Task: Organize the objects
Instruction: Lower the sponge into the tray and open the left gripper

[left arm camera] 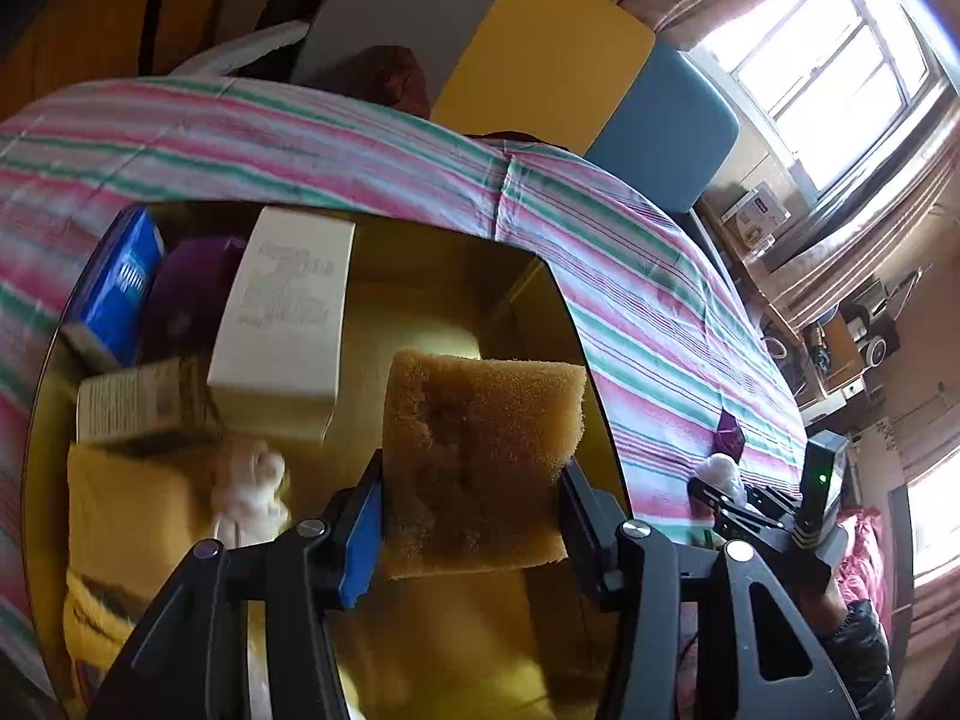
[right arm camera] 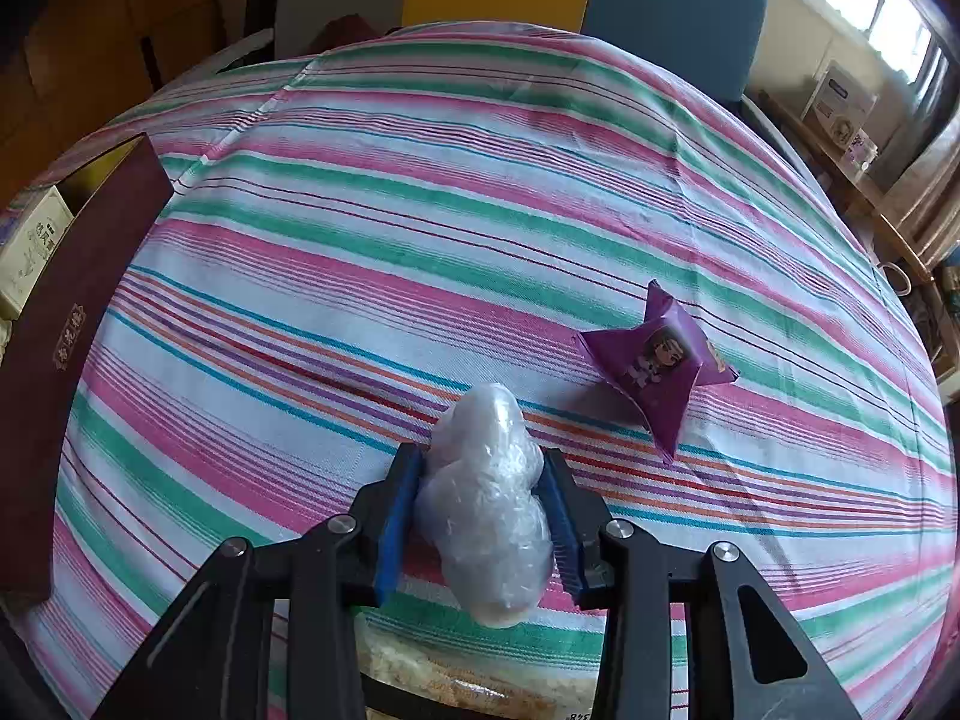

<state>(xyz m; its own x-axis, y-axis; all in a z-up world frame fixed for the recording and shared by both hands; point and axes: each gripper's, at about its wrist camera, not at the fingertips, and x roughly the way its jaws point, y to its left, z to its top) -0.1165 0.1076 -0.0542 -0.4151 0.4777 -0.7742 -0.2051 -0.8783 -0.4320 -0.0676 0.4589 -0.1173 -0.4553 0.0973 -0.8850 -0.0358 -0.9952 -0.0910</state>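
Two claws gripping, left claw [left arm camera: 471, 516] pinching sponge [left arm camera: 480, 462] over box [left arm camera: 540, 312], right claw [right arm camera: 483, 519] clamping plastic bundle [right arm camera: 486, 498]

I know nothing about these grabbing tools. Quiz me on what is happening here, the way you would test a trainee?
1. True or false: the left gripper holds a yellow sponge above the open box.
2. What does the right gripper clamp? A) a blue carton B) a clear plastic-wrapped bundle C) a spoon
3. Fill in: the purple packet lies on the striped ____.

Key: 1 true; 2 B; 3 cloth.
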